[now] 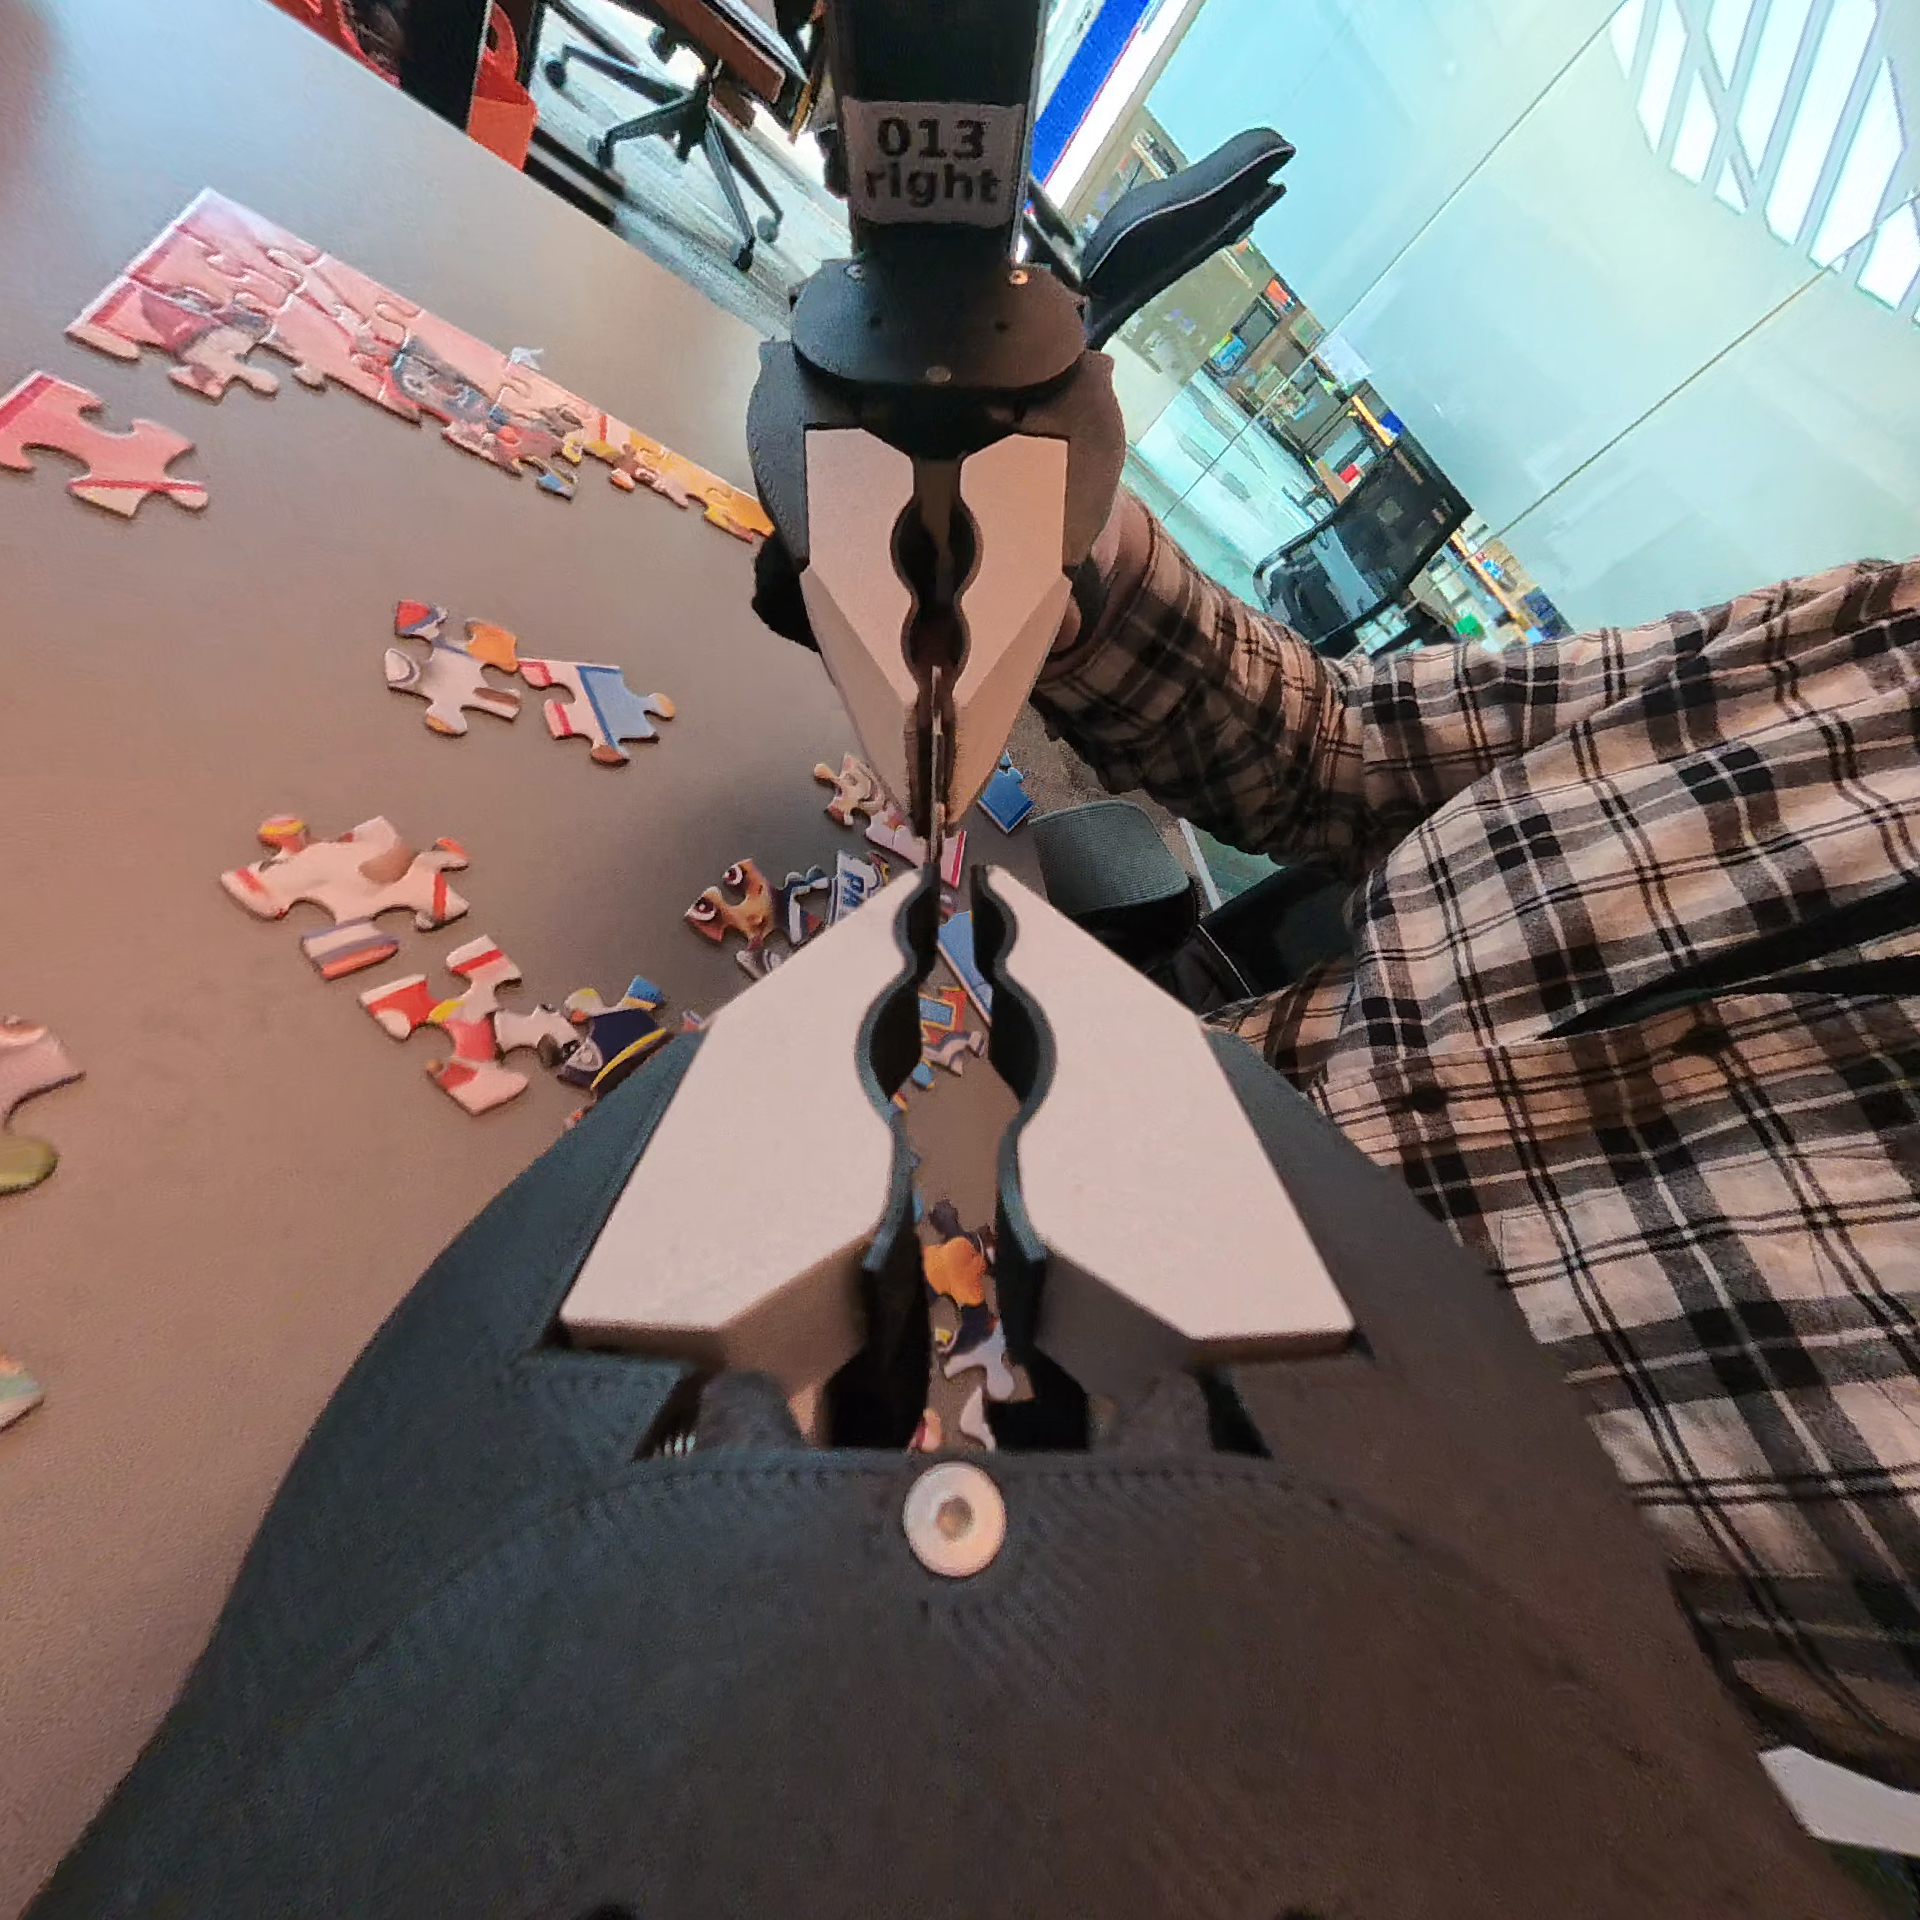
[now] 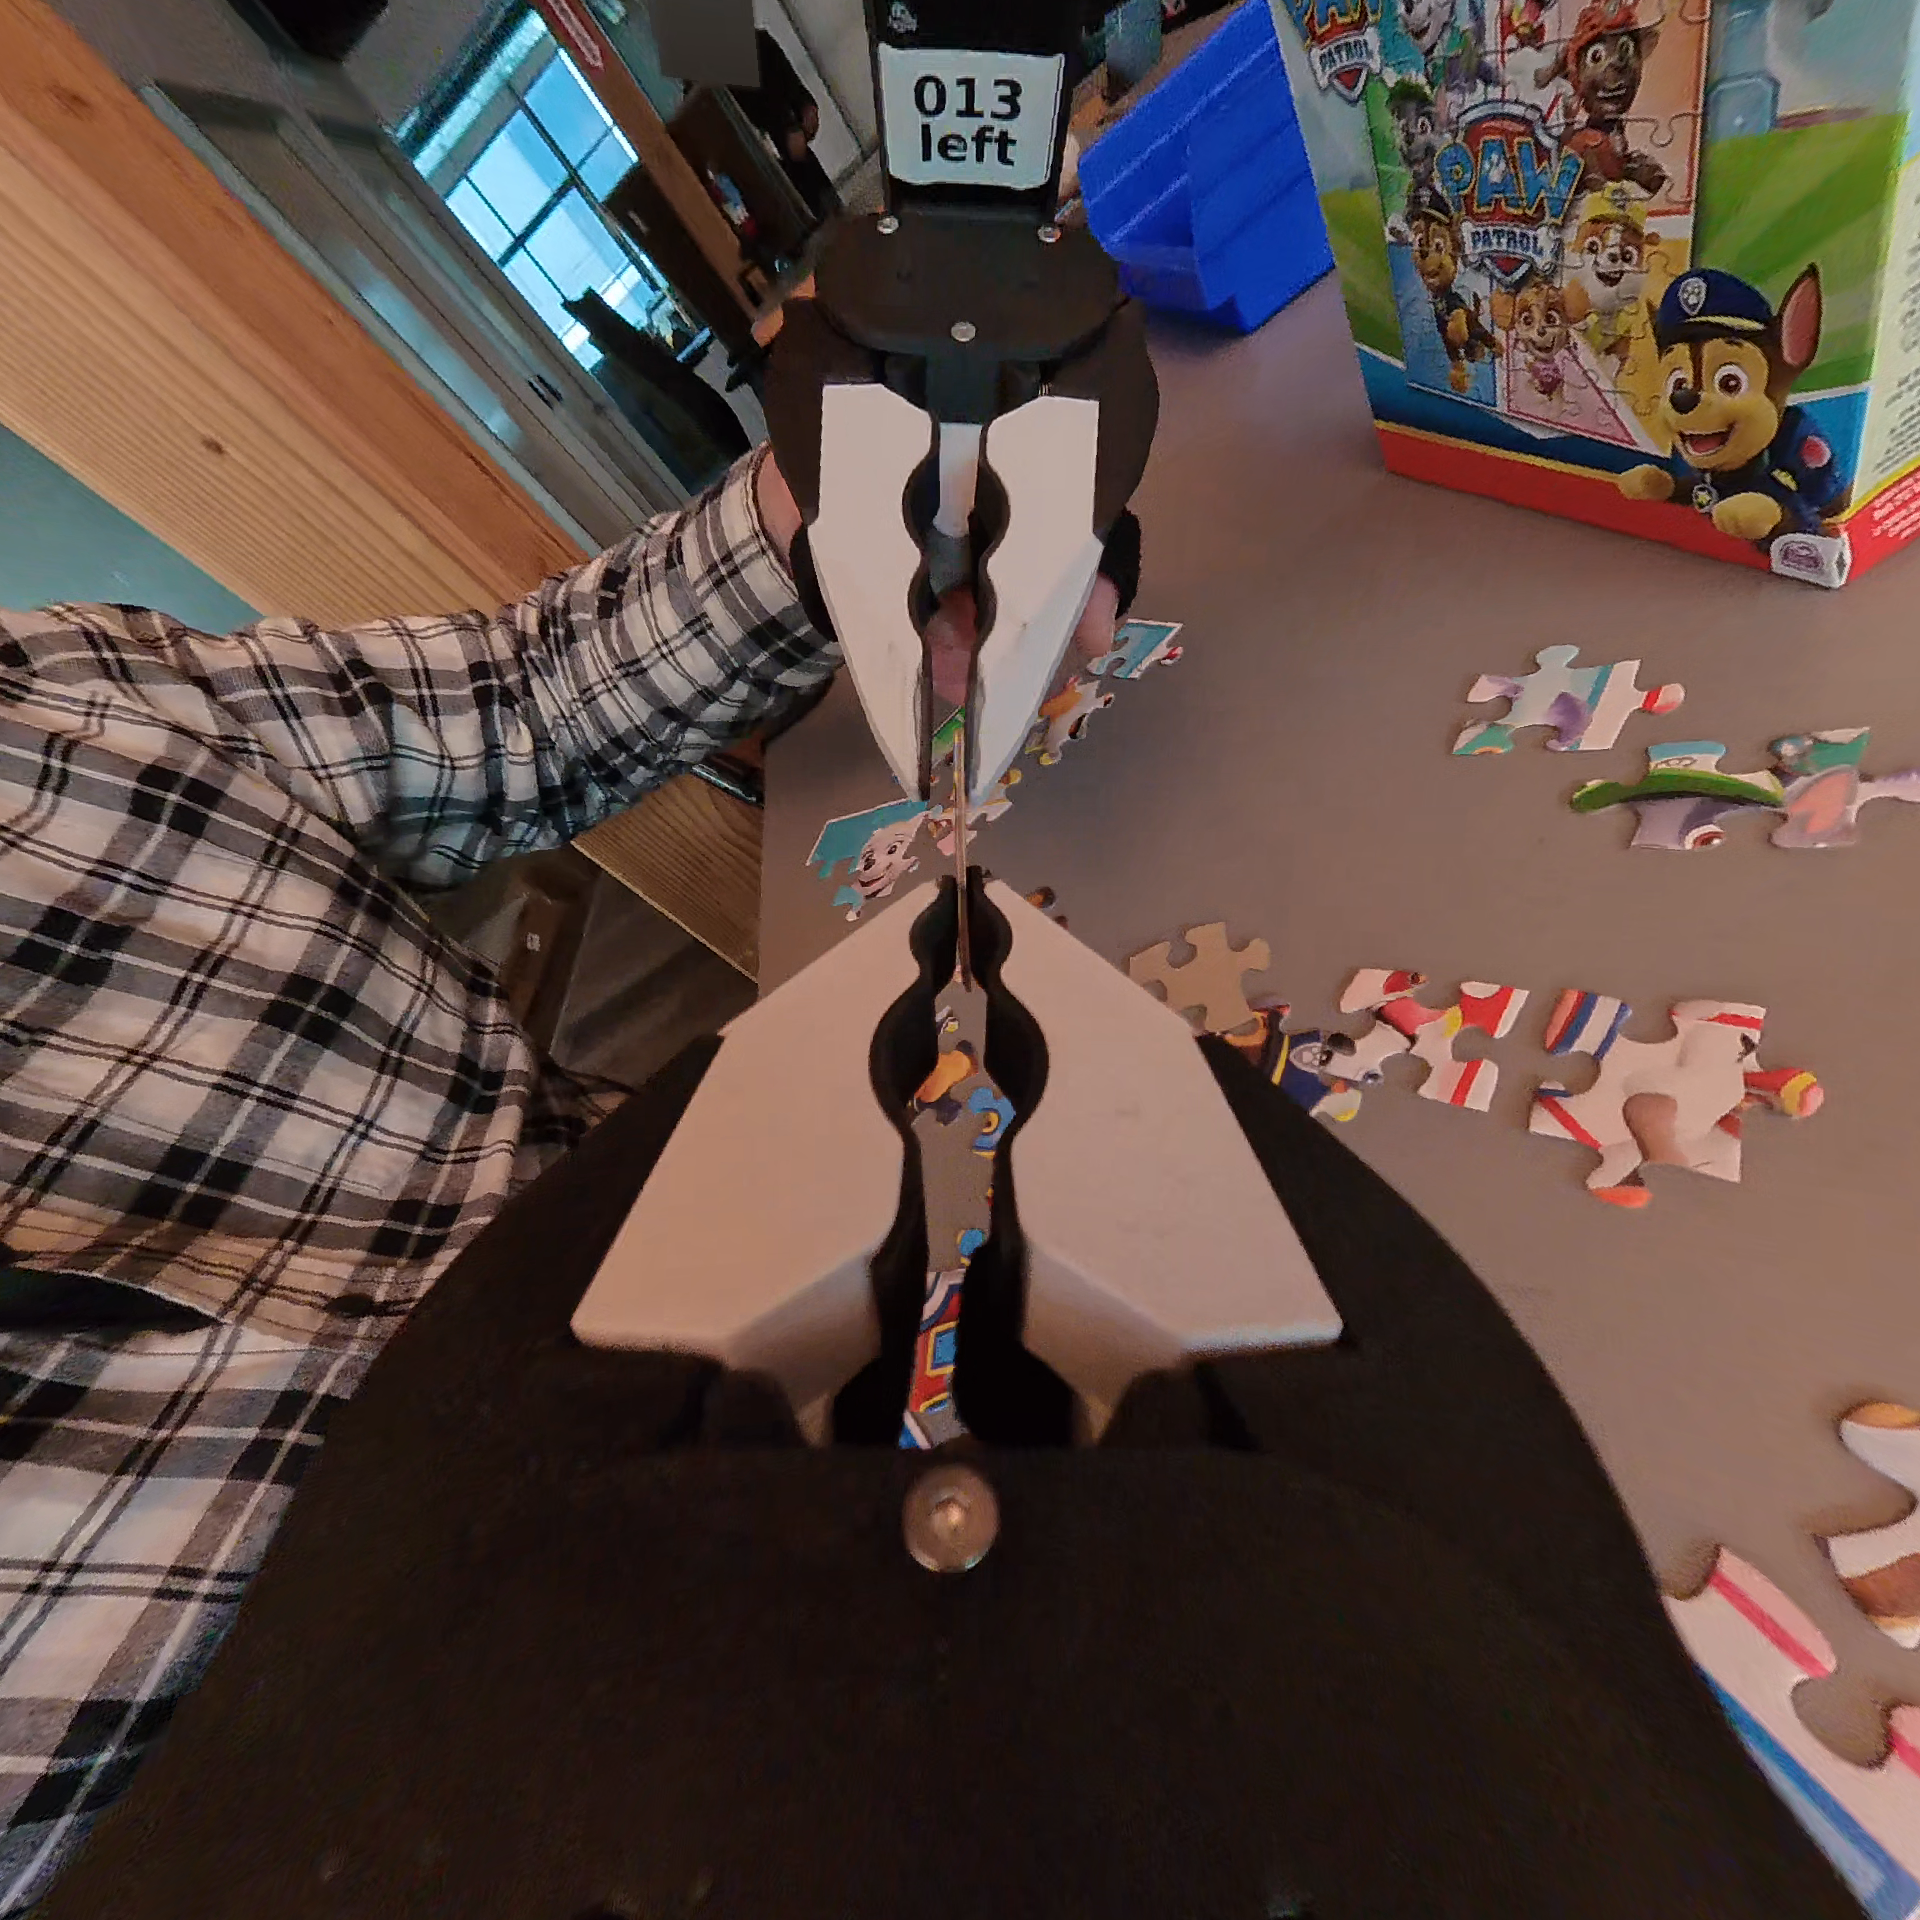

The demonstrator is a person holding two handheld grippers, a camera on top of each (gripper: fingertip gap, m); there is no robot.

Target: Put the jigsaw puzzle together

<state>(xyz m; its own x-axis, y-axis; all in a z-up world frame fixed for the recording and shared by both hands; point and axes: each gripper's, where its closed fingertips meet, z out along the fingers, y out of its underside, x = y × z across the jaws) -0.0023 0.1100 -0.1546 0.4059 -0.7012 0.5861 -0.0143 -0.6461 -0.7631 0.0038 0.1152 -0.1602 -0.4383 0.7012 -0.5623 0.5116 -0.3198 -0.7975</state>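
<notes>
My two grippers meet tip to tip above the grey table point(image 1: 312, 644). My right gripper point(image 2: 961, 896) is shut on a thin jigsaw piece point(image 2: 961, 852) that I see edge-on and that sticks out past its fingertips. In the left wrist view the right gripper point(image 1: 940, 821) grips the same piece point(image 1: 938, 727). My left gripper point(image 1: 953, 883) stands narrowly open around the free end of the piece, and a gap shows beside one of its pads. It also shows in the right wrist view point(image 2: 951, 795).
A part-assembled puzzle strip point(image 1: 343, 332) lies at the far left. Loose pieces point(image 1: 343, 873) point(image 2: 1662, 1081) are scattered on the table. The puzzle box point(image 2: 1621, 260) and a blue bin point(image 2: 1205, 187) stand at the back. Plaid sleeves point(image 1: 1558, 831) cross the table edge. Both grippers' tips are close together, under 4 cm apart.
</notes>
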